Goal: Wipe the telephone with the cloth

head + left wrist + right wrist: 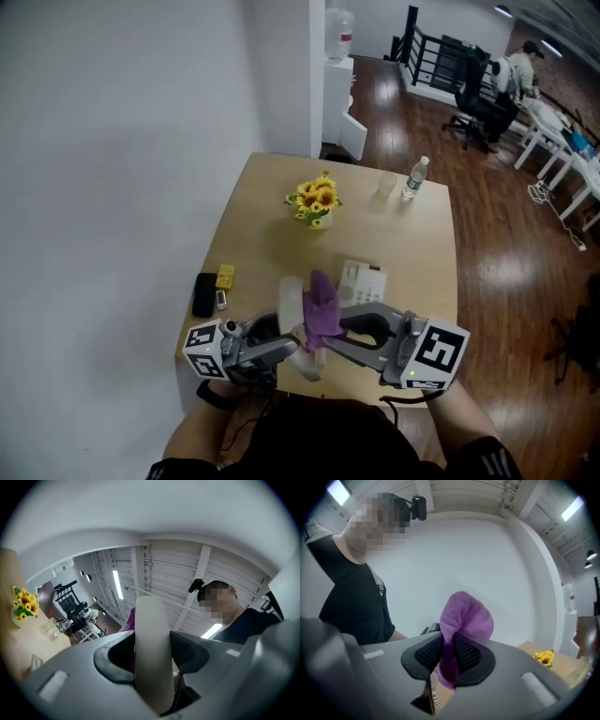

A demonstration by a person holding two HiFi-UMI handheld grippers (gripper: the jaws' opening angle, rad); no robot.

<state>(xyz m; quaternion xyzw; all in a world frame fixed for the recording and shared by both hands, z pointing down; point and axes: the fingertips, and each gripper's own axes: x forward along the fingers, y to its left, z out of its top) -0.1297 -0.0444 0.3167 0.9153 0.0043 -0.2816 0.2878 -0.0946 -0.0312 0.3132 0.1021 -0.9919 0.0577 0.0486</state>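
The left hand-held gripper clamps the smooth white handset; the right hand-held gripper pinches bunched purple cloth.

Two grippers at lower centre, the left gripper and the right gripper, one purple cloth, one white handset, one telephone base, one sunflower vase, one glass, one water bottle, one table.

Even, soft indoor light (ceiling strips glare overhead); gripper views fisheye-warped, dark-cornered, blurred up close.
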